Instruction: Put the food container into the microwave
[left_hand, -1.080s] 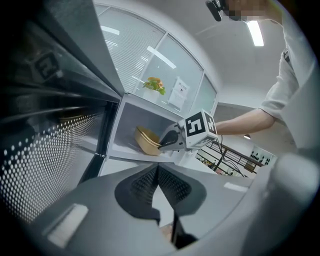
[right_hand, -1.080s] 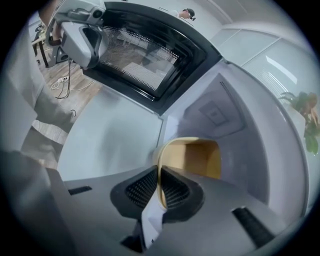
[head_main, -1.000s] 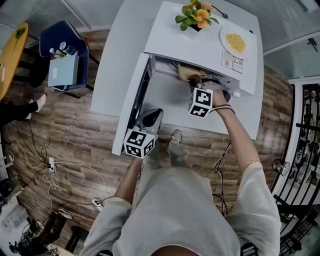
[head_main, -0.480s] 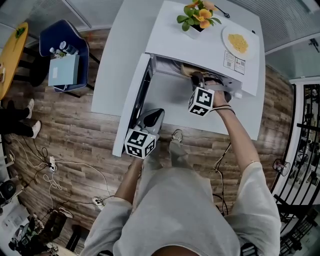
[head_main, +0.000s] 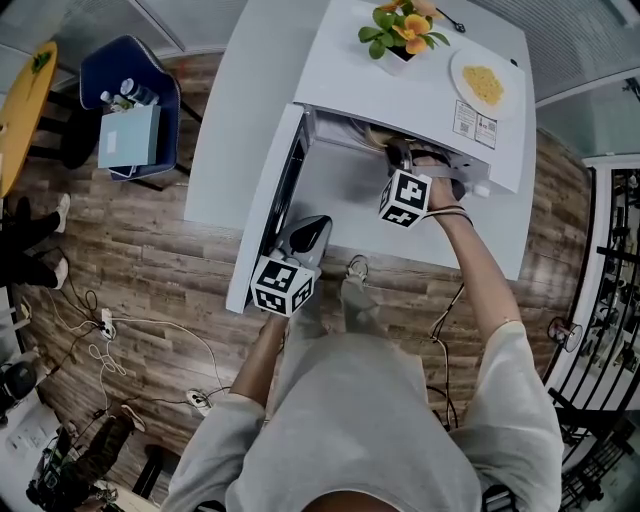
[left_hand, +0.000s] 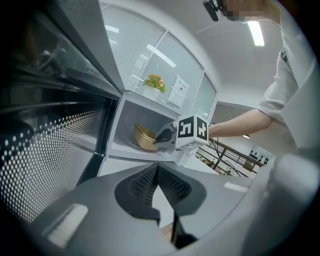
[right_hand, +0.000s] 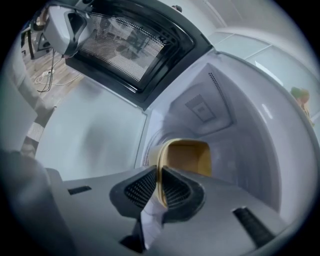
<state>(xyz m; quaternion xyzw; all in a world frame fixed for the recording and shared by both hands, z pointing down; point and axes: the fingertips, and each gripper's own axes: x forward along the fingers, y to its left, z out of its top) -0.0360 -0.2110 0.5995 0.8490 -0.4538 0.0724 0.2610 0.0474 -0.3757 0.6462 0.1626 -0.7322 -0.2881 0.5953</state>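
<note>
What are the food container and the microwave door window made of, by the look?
Food container: thin, matte tan wall, seemingly paper or fibre, maybe plastic; the right gripper jaws pinch its rim. Door window: dark sheet with fine dot perforations, probably metal mesh behind glass, in a glossy black frame.

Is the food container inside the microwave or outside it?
Inside. The food container is within the microwave, past its open door, walls all around it, with the right tongs shut on its rim.
</note>
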